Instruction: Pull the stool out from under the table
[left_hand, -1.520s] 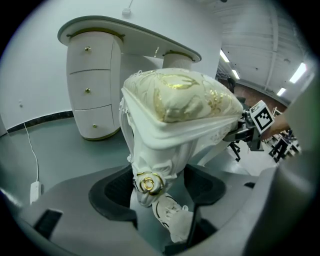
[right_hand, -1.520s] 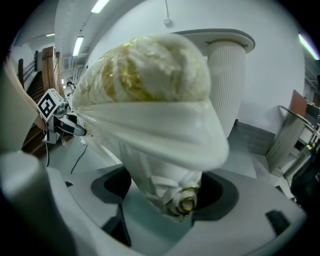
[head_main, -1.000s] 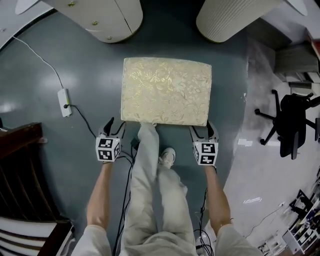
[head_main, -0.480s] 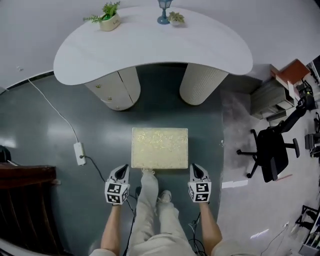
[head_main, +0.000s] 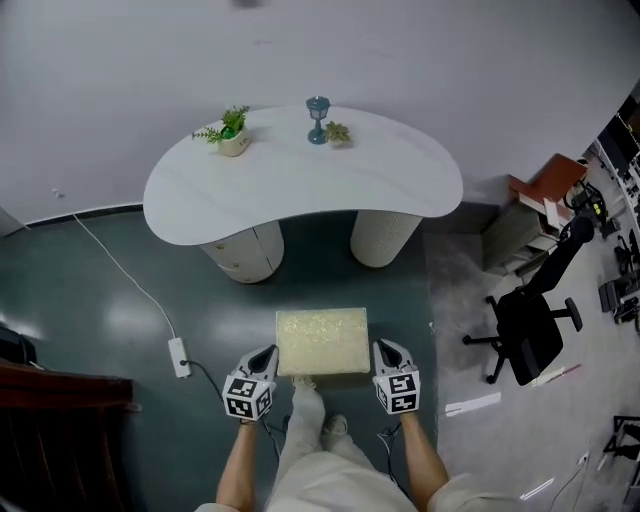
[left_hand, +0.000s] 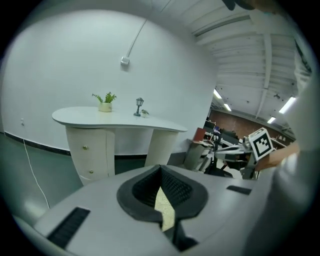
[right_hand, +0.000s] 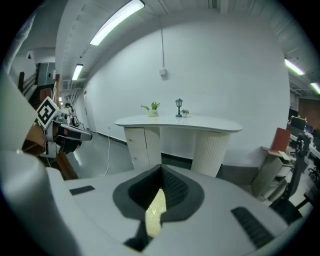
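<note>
Now the left gripper (head_main: 264, 356) sits at the near left corner of the stool (head_main: 322, 341), and the right gripper (head_main: 386, 350) at its near right corner, both low in the centre of the head view. In each gripper view the dark pads are drawn almost together, with a thin strip of the stool's cream fabric caught between them. I read both as pinching the seat's edge.

Compared with a second ago, the head view takes in far more. The stool then filled the middle of the frame and only the two pedestals showed at the top. Now the whole white table (head_main: 300, 190) is visible in the upper half, so the head has evidently risen. The grippers keep their corners.

A clear band of dark floor separates the stool's far edge from the left pedestal (head_main: 245, 255) and the right pedestal (head_main: 385, 238). The stool stands fully outside the tabletop's outline, so the pull looks essentially complete.

Room to move is good straight back, though the person's legs (head_main: 305, 420) stand right behind the seat. A power strip (head_main: 180, 357) and its cord lie to the left, and an office chair (head_main: 525, 335) waits well apart on the right.
</note>
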